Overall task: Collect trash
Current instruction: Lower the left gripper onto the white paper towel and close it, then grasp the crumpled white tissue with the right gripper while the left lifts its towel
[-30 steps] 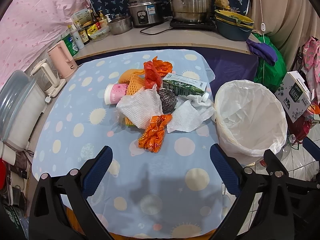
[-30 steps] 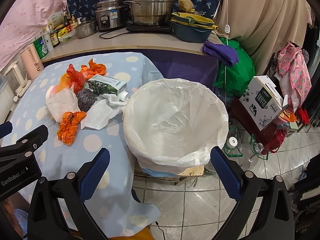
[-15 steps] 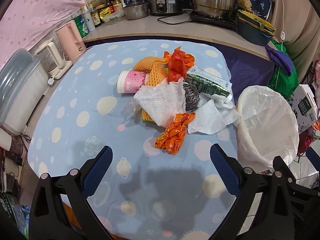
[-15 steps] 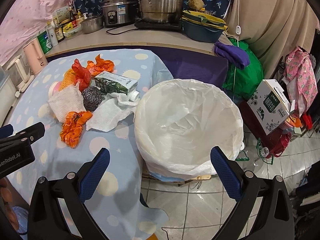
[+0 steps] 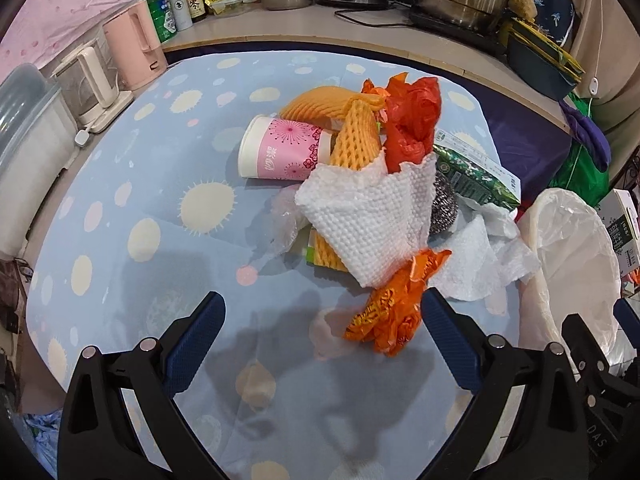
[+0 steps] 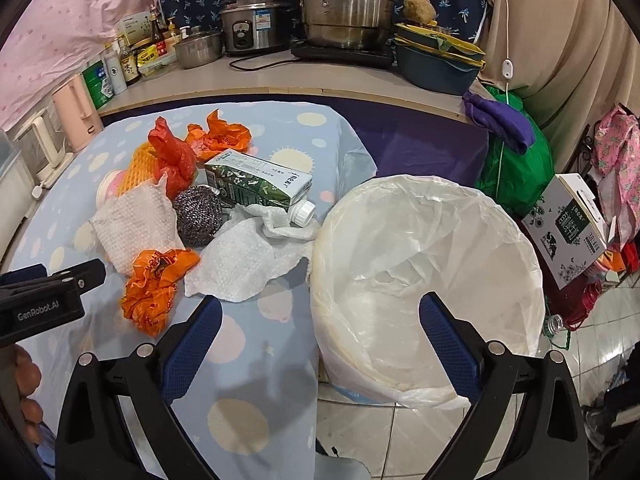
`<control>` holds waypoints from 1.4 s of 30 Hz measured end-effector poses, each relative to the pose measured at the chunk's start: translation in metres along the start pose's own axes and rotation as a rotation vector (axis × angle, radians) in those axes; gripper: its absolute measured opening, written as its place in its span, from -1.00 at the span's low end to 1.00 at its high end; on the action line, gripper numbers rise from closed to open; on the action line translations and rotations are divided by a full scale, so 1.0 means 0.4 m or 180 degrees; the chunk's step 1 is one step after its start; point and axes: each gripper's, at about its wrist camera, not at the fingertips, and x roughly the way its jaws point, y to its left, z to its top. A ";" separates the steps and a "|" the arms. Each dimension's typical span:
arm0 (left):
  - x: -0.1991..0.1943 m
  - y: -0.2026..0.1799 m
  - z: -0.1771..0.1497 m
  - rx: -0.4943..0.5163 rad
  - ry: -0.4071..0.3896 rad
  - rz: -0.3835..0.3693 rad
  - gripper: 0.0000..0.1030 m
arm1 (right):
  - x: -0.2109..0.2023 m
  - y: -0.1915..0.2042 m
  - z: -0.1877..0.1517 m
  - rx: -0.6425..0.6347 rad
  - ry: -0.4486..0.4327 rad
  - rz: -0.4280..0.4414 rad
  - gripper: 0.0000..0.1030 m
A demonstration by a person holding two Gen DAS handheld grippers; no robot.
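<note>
A heap of trash lies on the blue dotted tablecloth (image 5: 120,248): a pink paper cup (image 5: 284,154) on its side, orange foam net (image 5: 356,136), red plastic bag (image 5: 414,122), white paper towel (image 5: 372,220), steel scourer (image 6: 199,214), green carton (image 6: 258,180) and a crumpled orange wrapper (image 5: 396,308). My left gripper (image 5: 322,318) is open, just short of the orange wrapper, nothing between its fingers. My right gripper (image 6: 320,320) is open above the table edge and the white-lined bin (image 6: 424,280), holding nothing.
A counter behind the table carries a rice cooker (image 6: 254,32), steel pots (image 6: 346,12), bottles and a pink kettle (image 5: 136,50). A cardboard box (image 6: 572,224), a green bag (image 6: 512,164) and tiled floor lie to the right of the bin.
My left gripper has moved forward and lower toward the trash heap, so the orange wrapper now sits near its right finger. The right gripper has shifted slightly closer to the bin.
</note>
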 end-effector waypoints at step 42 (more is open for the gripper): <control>-0.003 0.161 -0.050 -0.0225 0.0113 -0.0451 -0.91 | 0.148 0.118 0.034 -0.0064 0.0198 0.0452 0.16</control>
